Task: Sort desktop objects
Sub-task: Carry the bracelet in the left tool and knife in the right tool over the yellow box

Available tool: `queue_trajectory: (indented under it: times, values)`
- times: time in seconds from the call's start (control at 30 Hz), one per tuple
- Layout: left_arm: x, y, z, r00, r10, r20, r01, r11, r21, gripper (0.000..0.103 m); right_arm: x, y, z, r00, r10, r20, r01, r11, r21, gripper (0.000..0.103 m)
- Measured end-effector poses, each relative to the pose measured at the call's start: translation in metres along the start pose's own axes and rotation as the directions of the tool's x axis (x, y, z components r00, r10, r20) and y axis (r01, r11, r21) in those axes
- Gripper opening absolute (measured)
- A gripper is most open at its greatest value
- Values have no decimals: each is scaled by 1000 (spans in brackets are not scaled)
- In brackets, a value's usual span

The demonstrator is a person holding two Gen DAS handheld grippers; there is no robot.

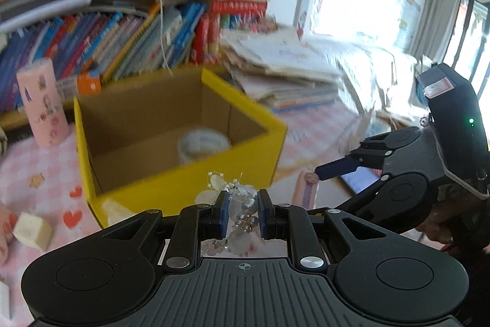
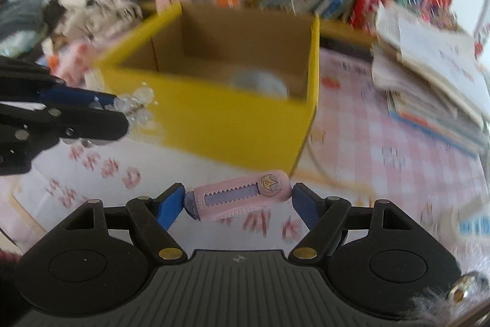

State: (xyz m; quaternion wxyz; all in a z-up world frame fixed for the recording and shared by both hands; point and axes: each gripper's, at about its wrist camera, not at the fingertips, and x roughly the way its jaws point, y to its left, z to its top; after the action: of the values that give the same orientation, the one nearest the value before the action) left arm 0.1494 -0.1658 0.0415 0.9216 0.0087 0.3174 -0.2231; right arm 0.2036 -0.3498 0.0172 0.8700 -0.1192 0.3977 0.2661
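My left gripper [image 1: 243, 212] is shut on a clear beaded hair ornament [image 1: 237, 201] and holds it just in front of the open yellow cardboard box [image 1: 183, 192]. A white tape roll [image 1: 203, 144] lies inside the box. My right gripper [image 2: 239, 199] is shut on a pink retractable eraser [image 2: 242, 196], held crosswise between the blue pads, in front of the yellow box [image 2: 214, 118]. The left gripper [image 2: 119, 109] with the ornament [image 2: 137, 106] shows at the left of the right wrist view. The right gripper [image 1: 318, 173] shows at the right of the left wrist view.
A pink checked cloth [image 2: 382, 149] covers the desk. Book rows [image 1: 107, 45] line the shelf behind the box, and a stack of papers [image 1: 284, 72] lies to its right. A pink cylinder [image 1: 43, 103] stands left of the box. A cream cube eraser [image 1: 32, 230] lies at front left.
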Motion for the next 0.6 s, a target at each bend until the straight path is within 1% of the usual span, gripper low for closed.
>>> queue_trajectory:
  times: [0.07, 0.13, 0.27, 0.37, 0.47, 0.53, 0.6]
  values:
    - [-5, -1, 13, 999, 8, 43, -8, 1000, 3, 17, -7, -3, 15, 999, 23, 49, -21, 999, -33, 75]
    - [-10, -2, 28, 996, 21, 89, -24, 999, 29, 17, -14, -6, 31, 994, 45, 98, -38, 997, -71, 75]
    - [-16, 0, 62, 982, 54, 179, -71, 994, 89, 17, -18, -12, 64, 980, 79, 182, -51, 987, -155, 75]
    - [-13, 6, 87, 966, 88, 245, -120, 985, 120, 17, -9, -16, 90, 970, 96, 223, -48, 977, -208, 75]
    - [-6, 13, 104, 947, 104, 304, -154, 977, 145, 17, 5, -18, 113, 961, 110, 255, -40, 963, -267, 75]
    - [-1, 20, 112, 934, 92, 346, -146, 981, 131, 17, 16, -20, 130, 955, 121, 270, -37, 954, -296, 75]
    - [3, 29, 119, 919, 64, 390, -112, 989, 100, 17, 27, -22, 145, 951, 126, 282, -29, 946, -323, 75]
